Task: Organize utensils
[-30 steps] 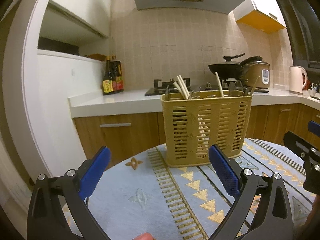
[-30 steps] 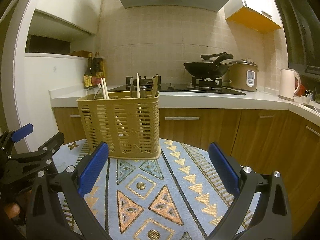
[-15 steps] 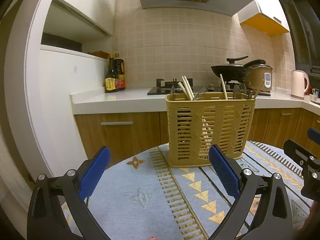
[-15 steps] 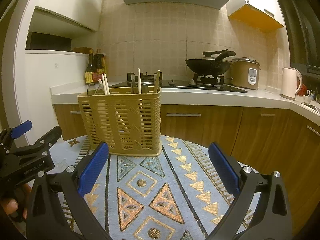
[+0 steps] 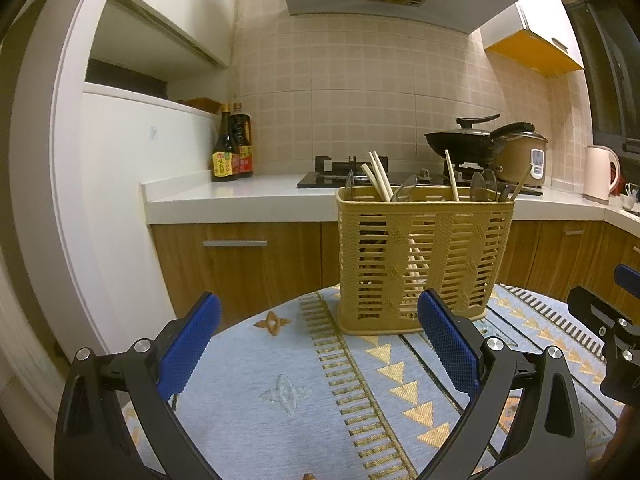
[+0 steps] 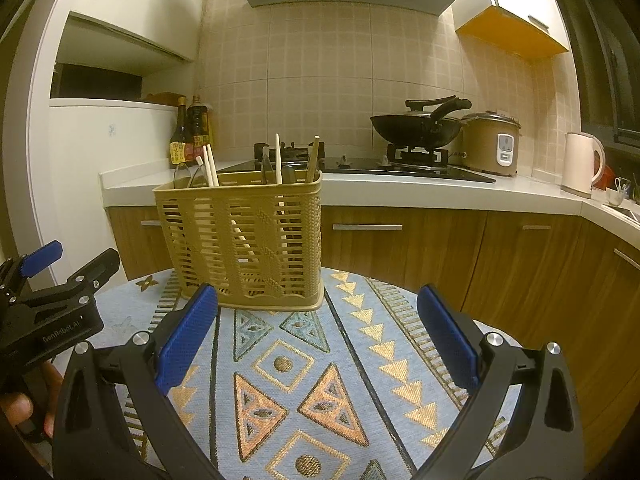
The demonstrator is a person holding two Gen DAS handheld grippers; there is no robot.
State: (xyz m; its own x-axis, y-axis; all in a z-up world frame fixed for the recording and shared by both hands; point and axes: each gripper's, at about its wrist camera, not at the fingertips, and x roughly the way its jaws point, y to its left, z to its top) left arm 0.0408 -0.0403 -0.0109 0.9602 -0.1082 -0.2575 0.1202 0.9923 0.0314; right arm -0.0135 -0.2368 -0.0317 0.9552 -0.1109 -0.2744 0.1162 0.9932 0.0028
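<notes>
A tan slotted plastic utensil basket [image 5: 424,260] stands upright on the far side of a round table with a blue patterned cloth [image 5: 304,392]. It holds wooden chopsticks [image 5: 378,176] and metal spoons [image 5: 478,186] that stick up above its rim. It also shows in the right wrist view [image 6: 244,240]. My left gripper [image 5: 320,344] is open and empty, held over the cloth in front of the basket. My right gripper [image 6: 318,336] is open and empty, to the right of the left gripper.
Behind the table runs a white counter [image 5: 240,200] on wooden cabinets, with sauce bottles [image 5: 232,148], a gas hob, a black wok [image 6: 416,124], a rice cooker [image 6: 492,144] and a kettle [image 6: 580,164]. A white wall unit [image 5: 104,200] stands at the left.
Both grippers have tilted up and drawn back slightly, so the basket sits a little farther and more of the range hood shows. Both stay open and empty.
</notes>
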